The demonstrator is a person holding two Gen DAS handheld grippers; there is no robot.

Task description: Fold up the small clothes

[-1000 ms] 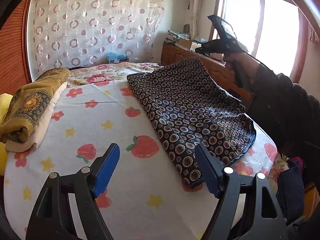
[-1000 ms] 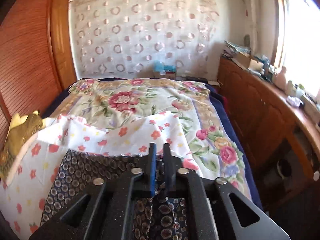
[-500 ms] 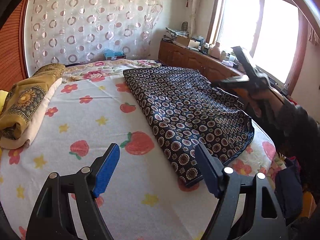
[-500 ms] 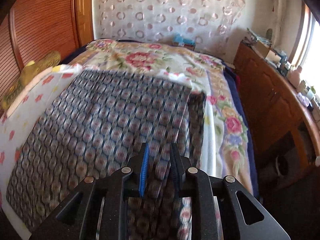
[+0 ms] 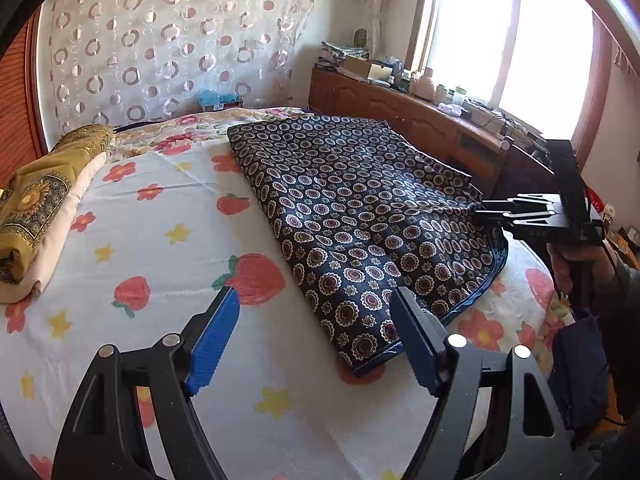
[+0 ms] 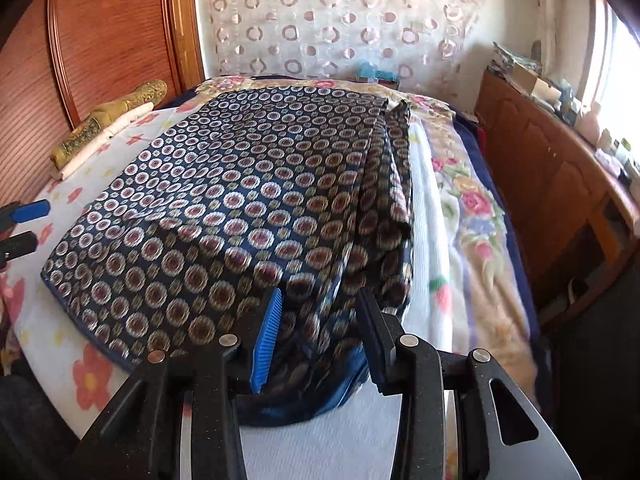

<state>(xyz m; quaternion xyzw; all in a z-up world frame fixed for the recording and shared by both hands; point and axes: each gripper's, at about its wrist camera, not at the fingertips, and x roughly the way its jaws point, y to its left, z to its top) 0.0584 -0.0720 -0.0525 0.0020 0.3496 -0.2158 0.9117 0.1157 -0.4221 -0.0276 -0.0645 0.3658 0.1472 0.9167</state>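
Navy patterned cloth (image 6: 248, 200) lies folded over on bed (image 5: 160, 240), first fold looks done. Right gripper (image 6: 320, 336) jaws just been opening, released, cloth edge loose between them. Left gripper (image 5: 316, 340) spread wide, empty, cloth corner just right of it. Further folds, stacking left.

The patterned cloth (image 5: 360, 216) lies flat on the sheet (image 5: 168, 248) of the bed, towards its right side. A folded pile (image 5: 36, 208) lies on the far left of the bed. A wooden cabinet (image 5: 420, 116) stands right of the bed, under the window (image 5: 508, 36). A curtain (image 5: 172, 40) hangs behind the bed.
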